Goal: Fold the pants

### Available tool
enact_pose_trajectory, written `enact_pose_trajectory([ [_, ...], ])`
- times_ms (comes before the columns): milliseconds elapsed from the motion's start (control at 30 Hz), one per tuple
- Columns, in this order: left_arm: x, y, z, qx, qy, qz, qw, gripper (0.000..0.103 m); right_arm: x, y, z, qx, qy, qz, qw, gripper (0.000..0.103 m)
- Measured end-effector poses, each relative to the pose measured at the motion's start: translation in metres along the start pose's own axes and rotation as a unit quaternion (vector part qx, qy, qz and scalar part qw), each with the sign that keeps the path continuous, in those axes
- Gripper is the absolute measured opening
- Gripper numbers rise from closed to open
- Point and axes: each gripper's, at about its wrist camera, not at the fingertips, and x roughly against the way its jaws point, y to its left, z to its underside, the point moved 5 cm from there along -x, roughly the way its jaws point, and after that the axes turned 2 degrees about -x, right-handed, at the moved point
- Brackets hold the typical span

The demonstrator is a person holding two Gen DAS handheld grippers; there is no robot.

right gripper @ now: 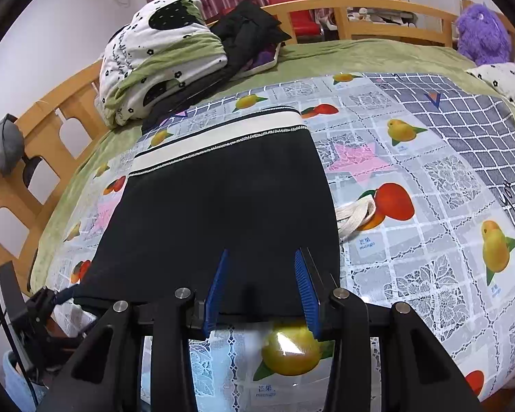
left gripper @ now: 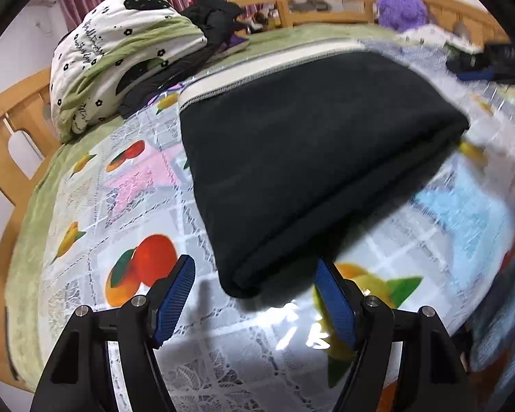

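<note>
The black pants (left gripper: 309,158) lie folded into a thick rectangle on the fruit-print cloth (left gripper: 130,213), with the white-striped waistband (left gripper: 257,75) at the far end. My left gripper (left gripper: 254,264) is open, its blue pads either side of the near corner of the fold, holding nothing. In the right wrist view the pants (right gripper: 219,206) lie flat with the waistband (right gripper: 223,137) far. My right gripper (right gripper: 262,255) is open over the near edge, empty. A white drawstring (right gripper: 355,216) sticks out at the pants' right side.
A rolled white-and-green quilt (right gripper: 158,58) and dark clothes (right gripper: 250,31) sit at the far left of the bed. A purple plush toy (right gripper: 482,32) sits far right. The wooden bed rail (right gripper: 360,5) runs around the back and left. The left gripper (right gripper: 41,309) shows at the lower left.
</note>
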Motion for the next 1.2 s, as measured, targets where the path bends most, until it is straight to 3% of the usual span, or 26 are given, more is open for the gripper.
enact_pose_trajectory([
  [100, 0.008, 0.005, -0.007, 0.018, -0.026, 0.009, 0.9995, 0.070, -0.001, 0.001, 0.000, 0.003, 0.001, -0.002, 1.000, 0.040],
  [200, -0.003, 0.011, -0.005, 0.033, -0.007, 0.007, 0.9994, 0.063, -0.001, 0.005, 0.000, 0.010, 0.002, -0.004, 1.000, 0.040],
  [267, -0.002, 0.008, -0.005, 0.030, -0.015, 0.059, 0.9977, 0.060, -0.003, 0.008, 0.001, 0.019, 0.004, -0.004, 1.000, 0.040],
  [300, 0.002, 0.004, -0.005, 0.022, -0.018, 0.075, 0.9968, 0.064, -0.004, 0.010, 0.002, 0.023, 0.005, -0.004, 1.000, 0.040],
  [467, -0.014, -0.012, 0.006, -0.043, 0.016, 0.011, 0.9989, 0.065, -0.004, 0.016, 0.005, 0.041, 0.007, 0.002, 0.999, 0.040],
  [700, -0.007, -0.015, 0.000, -0.048, -0.015, -0.024, 0.9984, 0.062, -0.006, 0.020, 0.008, 0.054, 0.008, 0.012, 0.998, 0.040],
  [867, -0.004, 0.000, -0.006, -0.006, -0.034, -0.008, 0.9994, 0.049, -0.008, 0.021, 0.008, 0.059, 0.009, 0.019, 0.998, 0.040],
  [1033, -0.008, 0.002, -0.006, -0.005, -0.039, -0.012, 0.9991, 0.033, -0.009, 0.023, 0.010, 0.067, 0.011, 0.023, 0.997, 0.040],
  [1200, -0.010, 0.010, -0.006, 0.022, -0.030, 0.009, 0.9993, 0.029, -0.009, 0.026, 0.012, 0.078, 0.011, 0.030, 0.996, 0.040],
])
